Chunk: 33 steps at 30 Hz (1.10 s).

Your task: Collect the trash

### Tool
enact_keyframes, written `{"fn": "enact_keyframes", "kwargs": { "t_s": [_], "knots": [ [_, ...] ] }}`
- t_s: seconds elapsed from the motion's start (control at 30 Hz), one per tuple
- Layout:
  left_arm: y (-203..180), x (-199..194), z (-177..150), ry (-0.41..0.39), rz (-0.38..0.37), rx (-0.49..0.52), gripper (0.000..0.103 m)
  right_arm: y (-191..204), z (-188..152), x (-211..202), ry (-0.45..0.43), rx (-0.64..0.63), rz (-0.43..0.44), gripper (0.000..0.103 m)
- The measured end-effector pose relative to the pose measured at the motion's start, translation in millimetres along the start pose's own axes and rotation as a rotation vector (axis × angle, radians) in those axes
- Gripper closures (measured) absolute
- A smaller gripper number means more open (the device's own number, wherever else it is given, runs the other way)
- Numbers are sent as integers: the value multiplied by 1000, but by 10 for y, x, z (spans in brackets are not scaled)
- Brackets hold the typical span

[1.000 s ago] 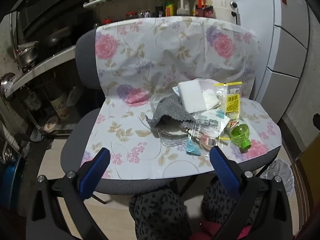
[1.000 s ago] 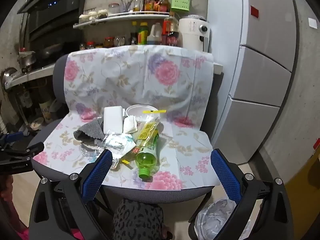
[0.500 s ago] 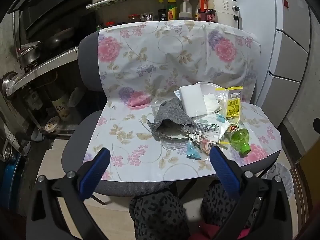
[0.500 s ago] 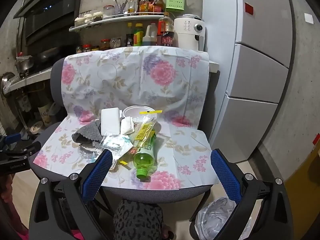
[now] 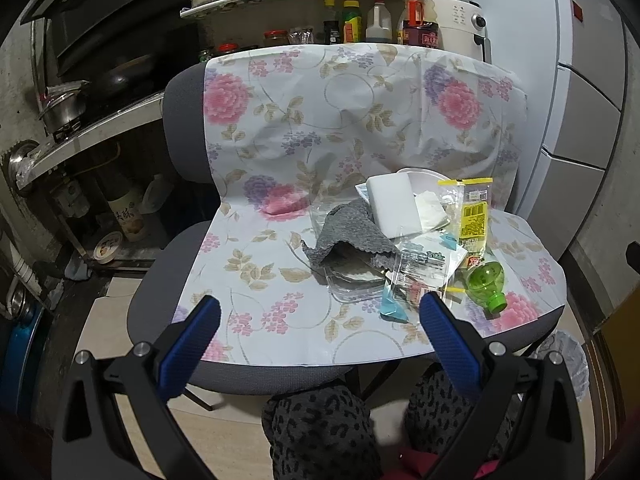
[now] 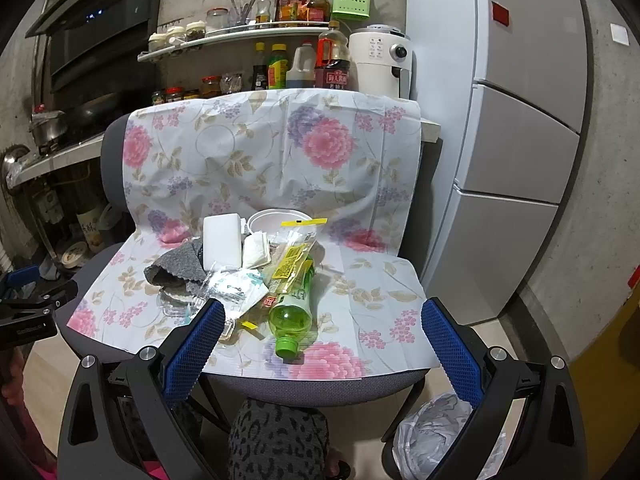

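The left tool stood wide and held nothing, short of the chair's front edge; the right tool stood wide too, also empty; the trash sat heaped on the right half of the cloth-covered chair seat: a green bottle lay on its side near the front edge, cap forward, a yellow wrapper on it, a grey cloth to the left; a lined bin stood on the floor below the front right corner.
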<state>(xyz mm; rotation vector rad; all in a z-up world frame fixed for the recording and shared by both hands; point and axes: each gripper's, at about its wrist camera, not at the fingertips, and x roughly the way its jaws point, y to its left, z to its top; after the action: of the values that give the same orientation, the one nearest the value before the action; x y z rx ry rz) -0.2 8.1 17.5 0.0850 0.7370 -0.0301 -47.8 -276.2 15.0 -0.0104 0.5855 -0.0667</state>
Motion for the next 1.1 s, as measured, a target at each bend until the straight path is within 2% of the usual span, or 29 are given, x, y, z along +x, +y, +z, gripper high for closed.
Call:
{"fn": "enact_keyframes", "kwargs": {
  "t_s": [1.1],
  "knots": [
    [82,21,-33,-1,9,-18,6,-4,12,28,11,4,2,6]
  ]
}}
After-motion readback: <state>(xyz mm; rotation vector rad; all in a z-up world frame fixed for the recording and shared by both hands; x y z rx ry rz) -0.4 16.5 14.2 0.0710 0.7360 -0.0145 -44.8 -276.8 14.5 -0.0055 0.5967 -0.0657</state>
